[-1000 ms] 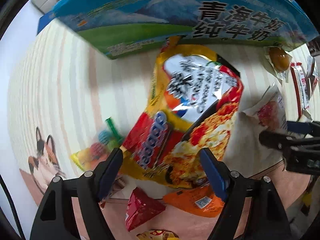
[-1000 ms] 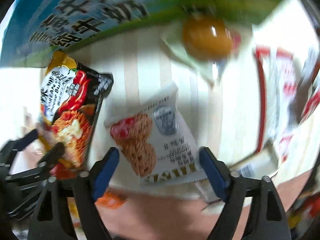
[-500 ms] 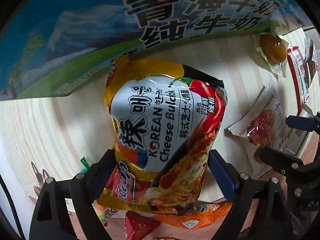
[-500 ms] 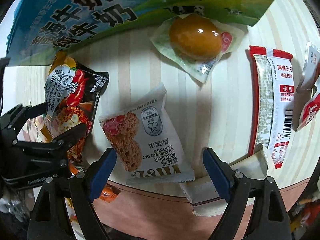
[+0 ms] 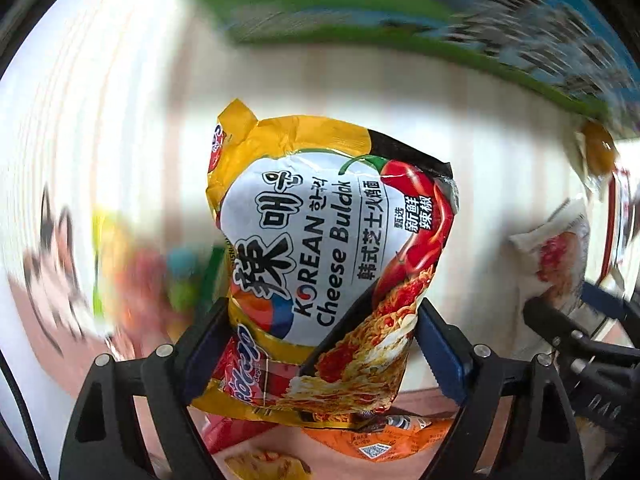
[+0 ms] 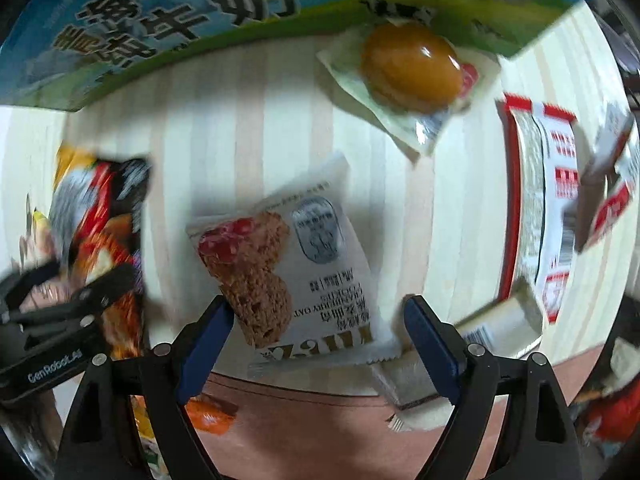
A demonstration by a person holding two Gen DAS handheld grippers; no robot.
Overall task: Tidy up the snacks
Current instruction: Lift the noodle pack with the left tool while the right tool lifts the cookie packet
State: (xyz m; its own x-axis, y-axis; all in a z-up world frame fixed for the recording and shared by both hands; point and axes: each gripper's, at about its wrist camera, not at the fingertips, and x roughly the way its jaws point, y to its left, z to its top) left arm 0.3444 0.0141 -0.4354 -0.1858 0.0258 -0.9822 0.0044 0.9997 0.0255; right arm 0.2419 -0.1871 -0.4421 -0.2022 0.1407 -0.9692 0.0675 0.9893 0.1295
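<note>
My left gripper (image 5: 320,344) is shut on a yellow and red Korean cheese noodle bag (image 5: 324,264) and holds it above the striped mat (image 5: 120,120). The bag also shows blurred in the right wrist view (image 6: 100,232), with the left gripper (image 6: 60,312) on it. My right gripper (image 6: 316,332) is open, its blue pads on either side of a white cranberry oat cookie packet (image 6: 296,268) that lies on the mat. The cookie packet shows at the right edge of the left wrist view (image 5: 556,256).
A blue and green milk carton box (image 6: 180,12) stands at the back. A packed brown egg (image 6: 412,68), red and white sachets (image 6: 548,200) and a small box (image 6: 496,324) lie to the right. Colourful candy (image 5: 160,272) and orange packets (image 5: 376,436) lie under the left gripper.
The left gripper has closed on the noodle bag and swung left with it. The right gripper has come down closer around the cookie packet.
</note>
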